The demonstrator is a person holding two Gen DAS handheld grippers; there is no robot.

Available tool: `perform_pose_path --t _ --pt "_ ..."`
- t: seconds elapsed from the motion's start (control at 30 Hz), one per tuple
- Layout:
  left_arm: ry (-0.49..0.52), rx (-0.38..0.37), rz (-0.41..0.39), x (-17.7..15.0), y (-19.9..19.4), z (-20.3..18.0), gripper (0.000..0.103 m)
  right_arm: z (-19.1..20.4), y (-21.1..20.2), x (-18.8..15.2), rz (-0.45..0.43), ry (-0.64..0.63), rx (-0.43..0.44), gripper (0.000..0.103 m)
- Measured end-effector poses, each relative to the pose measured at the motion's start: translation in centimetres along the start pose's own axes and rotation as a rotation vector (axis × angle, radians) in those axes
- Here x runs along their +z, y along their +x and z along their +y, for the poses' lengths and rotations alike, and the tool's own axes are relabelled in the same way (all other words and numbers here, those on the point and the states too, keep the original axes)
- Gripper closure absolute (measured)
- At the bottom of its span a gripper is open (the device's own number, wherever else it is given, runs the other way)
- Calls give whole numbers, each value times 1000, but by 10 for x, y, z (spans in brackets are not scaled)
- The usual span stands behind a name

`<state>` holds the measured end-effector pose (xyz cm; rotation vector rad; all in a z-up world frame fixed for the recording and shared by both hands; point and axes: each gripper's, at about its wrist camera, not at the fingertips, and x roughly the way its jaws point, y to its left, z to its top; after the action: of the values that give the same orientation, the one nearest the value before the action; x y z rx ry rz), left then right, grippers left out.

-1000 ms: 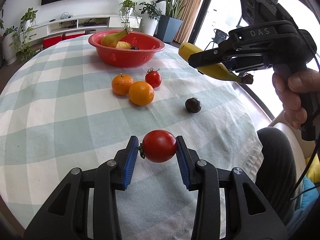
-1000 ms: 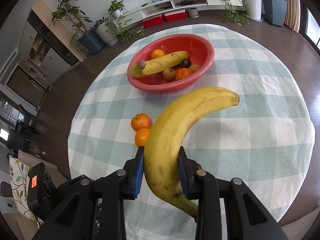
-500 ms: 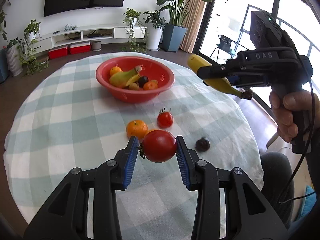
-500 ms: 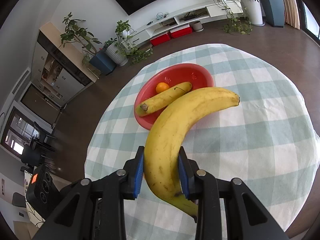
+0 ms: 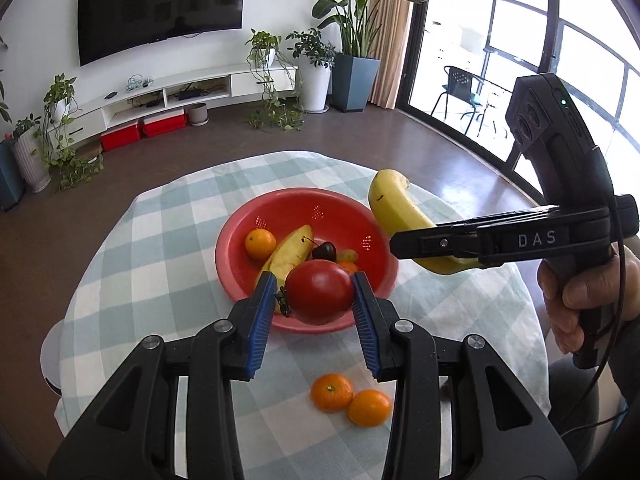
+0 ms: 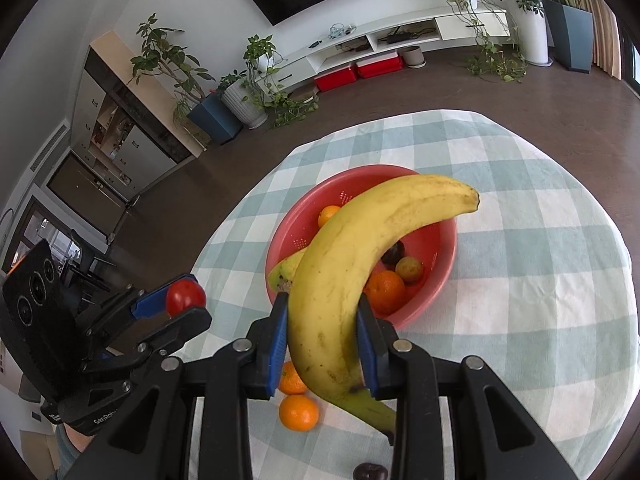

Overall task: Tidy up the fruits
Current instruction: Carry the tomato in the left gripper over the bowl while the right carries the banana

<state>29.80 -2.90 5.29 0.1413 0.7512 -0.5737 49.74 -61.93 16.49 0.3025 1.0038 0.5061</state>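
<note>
Over checked tablecloth [image 5: 160, 280], left claw [image 5: 314, 300] gripping tomato [image 5: 318, 297], right claw [image 6: 322, 336] clamping banana [image 6: 360, 264]

- The left gripper [image 5: 316, 304] has matte black plastic arms with triangular cut-outs, round silver screws at the joints, and ribbed blue pads [image 5: 262, 320] lining its fingers.
- The right gripper [image 6: 322, 334] is built alike: black arms, silver screws, blue pads.
- Its black pistol-style handle carries white letters "DAS", a boxy black camera block [image 5: 536, 120] with round lenses and a small green light, and a thin black cable [image 5: 616, 320].
- A bare hand [image 5: 580, 292] shows, beside dark grey clothing.
</note>
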Motion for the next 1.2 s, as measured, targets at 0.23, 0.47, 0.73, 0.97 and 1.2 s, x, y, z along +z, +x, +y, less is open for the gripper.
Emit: perform_pose_path --t 0.23,0.47,0.73,0.97,1.2 --pt "65 18 57 31 54 -2 67 -16 30 18 41 9 -23 70" --pt "75 48 110 34 93 15 67 -21 59 24 78 -2 -42 70" --pt "49 33 152 22 122 26 67 -17 80 31 89 -38 -82 69" --pt "46 40 160 15 132 26 66 -16 89 29 99 -57 -100 69" --pt "47 42 169 12 133 26 63 -14 90 25 109 -85 -123 68"
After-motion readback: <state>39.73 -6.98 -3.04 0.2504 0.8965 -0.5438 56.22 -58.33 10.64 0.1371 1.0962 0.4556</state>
